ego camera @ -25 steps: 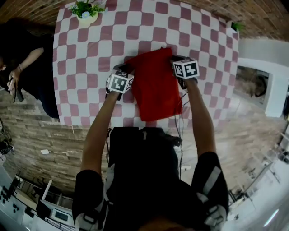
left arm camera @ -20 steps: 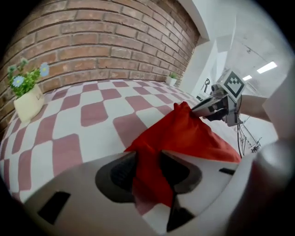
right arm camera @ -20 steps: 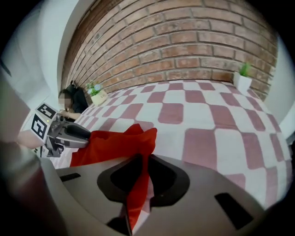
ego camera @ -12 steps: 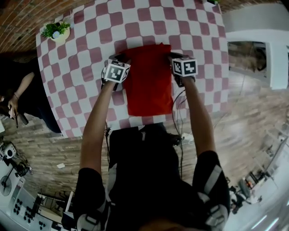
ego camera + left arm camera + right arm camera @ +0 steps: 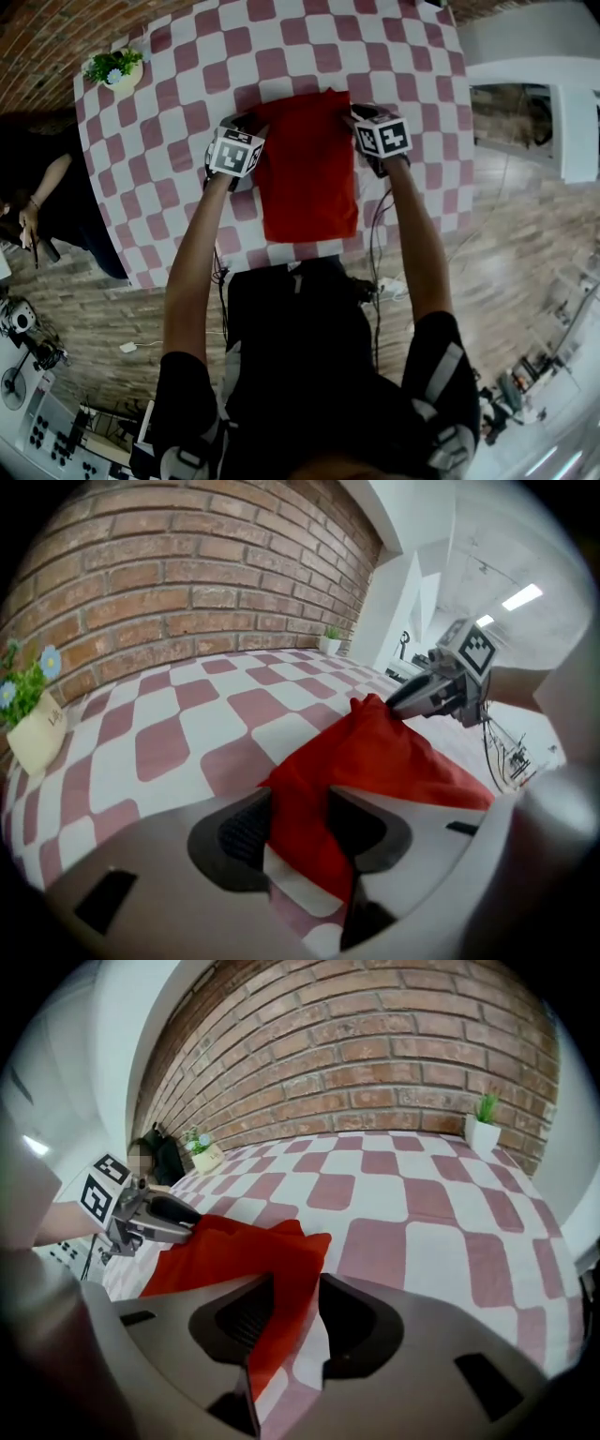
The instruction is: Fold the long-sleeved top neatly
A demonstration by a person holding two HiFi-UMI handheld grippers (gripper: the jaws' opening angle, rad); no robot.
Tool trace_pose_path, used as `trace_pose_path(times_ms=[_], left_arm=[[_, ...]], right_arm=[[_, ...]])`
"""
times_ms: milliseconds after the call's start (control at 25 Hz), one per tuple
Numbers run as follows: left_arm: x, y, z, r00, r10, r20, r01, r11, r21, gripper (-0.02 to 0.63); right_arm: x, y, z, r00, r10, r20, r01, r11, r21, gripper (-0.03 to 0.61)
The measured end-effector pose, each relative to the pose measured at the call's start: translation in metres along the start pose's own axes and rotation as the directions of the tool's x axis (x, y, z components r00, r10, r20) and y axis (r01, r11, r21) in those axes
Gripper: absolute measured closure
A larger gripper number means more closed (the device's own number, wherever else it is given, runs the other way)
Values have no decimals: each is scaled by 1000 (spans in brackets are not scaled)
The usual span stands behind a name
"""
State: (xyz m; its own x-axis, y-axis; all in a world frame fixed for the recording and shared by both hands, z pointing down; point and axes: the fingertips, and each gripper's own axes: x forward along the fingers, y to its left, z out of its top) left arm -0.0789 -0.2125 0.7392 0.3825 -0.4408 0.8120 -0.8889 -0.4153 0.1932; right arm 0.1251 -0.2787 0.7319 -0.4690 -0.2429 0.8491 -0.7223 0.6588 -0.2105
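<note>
folded red top (image 5: 307, 173) — checkered table (image 5: 187, 84)

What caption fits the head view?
Left gripper and right gripper flank the far edge of the folded red top on the checkered table; right fingers opening, cloth between them.

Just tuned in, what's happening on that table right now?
A person is folding a red top on the checked table, with a gripper in each hand. The top lies as a narrow folded rectangle. The left gripper sits at its far left corner, jaws apart with cloth between them. The right gripper is at the far right corner, and its jaws are opening with the cloth's edge between them. It looks like both are letting go.
</note>
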Motion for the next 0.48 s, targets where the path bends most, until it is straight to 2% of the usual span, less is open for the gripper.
trace_pose_path(times_ms=[120,200,280,360,480], left_arm=[[-9,3,6,1000,19,6,-20,992,125,445],[-13,5,12,1000,12,-10,-10,978,208,440],[-15,5,15,998,-8,-64,28,951,306,440],[-14,5,15,990,-29,-135,81,913,399,440],[-7,8,18,978,-38,-205,133,872,472,439]], right_arm=[[-13,1,13,999,36,-1,-36,992,-120,430],[-18,-5,19,999,45,-23,-49,971,-233,428],[-18,-7,24,995,69,-72,-89,939,-333,428],[-15,-7,26,987,81,-135,-132,896,-425,424],[-13,-1,35,972,76,-223,-185,831,-524,412]])
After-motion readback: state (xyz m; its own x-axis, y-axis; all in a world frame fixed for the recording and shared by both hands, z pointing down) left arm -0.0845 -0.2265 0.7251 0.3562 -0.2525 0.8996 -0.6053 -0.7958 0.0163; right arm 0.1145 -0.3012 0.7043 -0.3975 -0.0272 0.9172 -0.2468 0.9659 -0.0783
